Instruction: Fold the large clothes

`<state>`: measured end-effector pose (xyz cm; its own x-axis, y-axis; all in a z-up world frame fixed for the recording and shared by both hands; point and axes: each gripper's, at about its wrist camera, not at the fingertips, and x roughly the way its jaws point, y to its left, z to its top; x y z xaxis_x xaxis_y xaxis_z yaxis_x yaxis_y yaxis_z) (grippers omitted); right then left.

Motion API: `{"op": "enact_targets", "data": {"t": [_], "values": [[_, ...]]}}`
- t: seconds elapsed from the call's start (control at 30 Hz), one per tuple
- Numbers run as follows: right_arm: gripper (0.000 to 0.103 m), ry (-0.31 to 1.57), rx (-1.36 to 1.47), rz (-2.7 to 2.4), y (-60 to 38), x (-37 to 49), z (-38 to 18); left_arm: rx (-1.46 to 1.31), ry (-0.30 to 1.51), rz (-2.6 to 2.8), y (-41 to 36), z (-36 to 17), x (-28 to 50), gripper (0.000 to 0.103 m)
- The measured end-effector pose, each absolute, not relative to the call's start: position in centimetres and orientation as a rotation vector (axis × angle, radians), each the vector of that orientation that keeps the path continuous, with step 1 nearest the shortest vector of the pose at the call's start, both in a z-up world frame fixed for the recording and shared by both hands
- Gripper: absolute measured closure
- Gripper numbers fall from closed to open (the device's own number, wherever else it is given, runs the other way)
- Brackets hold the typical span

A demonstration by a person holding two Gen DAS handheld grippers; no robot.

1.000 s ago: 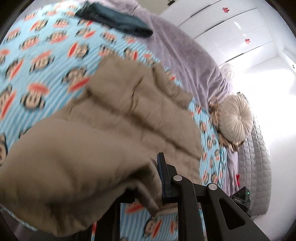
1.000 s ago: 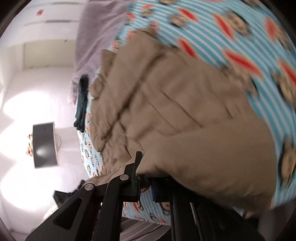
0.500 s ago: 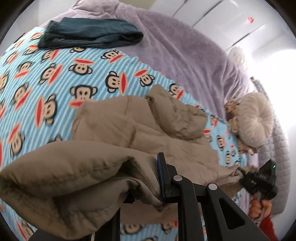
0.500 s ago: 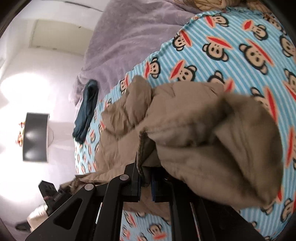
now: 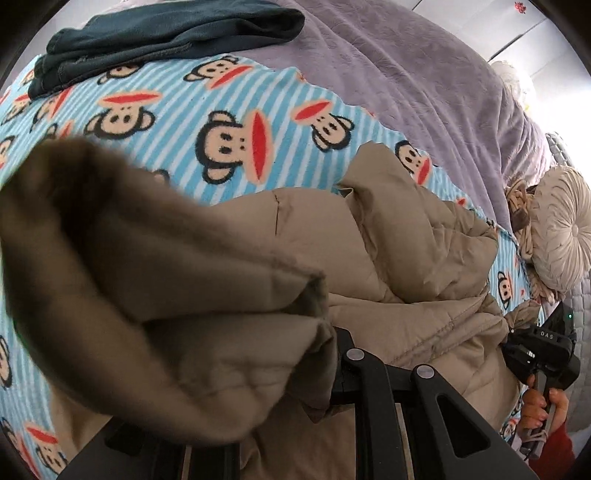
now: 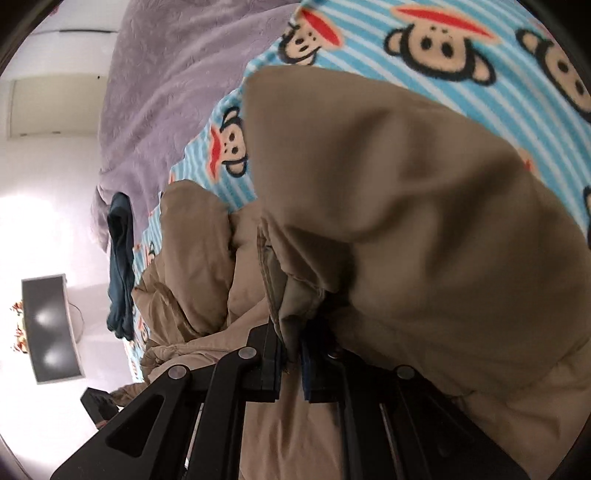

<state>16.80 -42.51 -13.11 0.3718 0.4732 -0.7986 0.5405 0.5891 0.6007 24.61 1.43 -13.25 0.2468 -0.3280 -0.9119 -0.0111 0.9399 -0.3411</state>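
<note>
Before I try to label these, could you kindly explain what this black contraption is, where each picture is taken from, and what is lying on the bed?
There is no robot here: a person holds a hand-held two-finger gripper in each hand, and each gripper carries a wide-angle camera looking forward along its fingers. One picture comes from the left gripper, the other from the right gripper; the black bars at the bottom of each are the gripper's own fingers. Both are shut on edges of a tan padded jacket, lifting part of it. In the left view you can also see the other gripper at the lower right, with the person's hand around its handle. The jacket rests on a blue striped monkey blanket spread over a purple bedspread. A dark teal garment lies folded farther away, and a round cream cushion sits at the side.
</note>
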Motion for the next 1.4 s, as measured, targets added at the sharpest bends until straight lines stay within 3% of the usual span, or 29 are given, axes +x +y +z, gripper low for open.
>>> {"op": "enact_targets", "data": {"t": [0.1,0.13,0.17,0.2,0.23,0.27,0.33,0.4,0.43,0.47,0.53,0.57,0.77,0.93,1.13,1.27,1.4], "values": [[0.087,1.247,1.006,-0.028,-42.8,16.8,-12.4,-0.274,1.26,-0.229,1.6,-11.5,23.5,0.079],[0.078,1.242,0.99,-0.02,-42.9,16.6,-11.8,-0.266,1.239,-0.238,1.7,-10.8,23.0,0.066],[0.063,1.234,0.971,-0.017,-43.0,16.5,-11.2,-0.253,1.214,-0.239,1.8,-10.2,22.5,0.038],[0.052,1.22,0.946,-0.012,-43.1,16.2,-10.3,-0.238,1.184,-0.228,1.9,-9.4,22.0,0.026],[0.034,1.2,0.926,-0.006,-43.2,15.9,-9.4,-0.219,1.142,-0.207,2.1,-8.5,21.4,0.01],[0.032,1.179,0.906,-0.001,-43.4,15.6,-8.6,-0.205,1.112,-0.2,2.2,-7.8,21.0,0.008],[0.032,1.151,0.857,0.006,-43.3,14.9,-7.2,-0.187,1.089,-0.205,2.3,-6.7,20.5,0.008],[0.041,1.139,0.82,0.033,-42.8,13.9,-6.3,-0.182,1.08,-0.219,2.2,-6.1,20.5,0.008],[0.063,1.145,0.804,0.051,-42.2,13.6,-6.2,-0.175,1.085,-0.235,1.7,-6.1,20.7,0.009],[0.076,1.164,0.778,0.07,-41.5,13.5,-6.3,-0.158,1.096,-0.27,1.0,-6.4,21.0,0.019],[0.079,1.202,0.704,0.119,-39.4,13.6,-6.9,-0.105,1.122,-0.307,-0.2,-7.1,21.2,0.038],[0.079,1.213,0.669,0.135,-38.4,13.8,-7.1,-0.064,1.129,-0.309,-1.1,-7.7,21.4,0.039],[0.083,1.22,0.389,0.077,-35.6,15.4,-9.6,0.1,1.094,-0.185,-2.6,-12.0,22.8,0.039],[0.091,1.195,0.415,0.018,-38.4,17.2,-12.2,0.032,1.084,-0.164,-2.4,-14.7,25.2,0.039],[0.092,1.159,0.401,0.015,-39.0,18.4,-13.9,0.034,1.073,-0.166,-3.3,-16.3,27.0,0.039],[0.092,1.172,0.418,0.013,-39.4,18.7,-13.9,0.032,1.099,-0.168,-3.1,-15.1,27.1,0.039],[0.09,1.145,0.291,-0.032,-39.8,18.0,-10.6,0.024,1.007,-0.112,0.0,-12.1,26.9,0.038]]}}
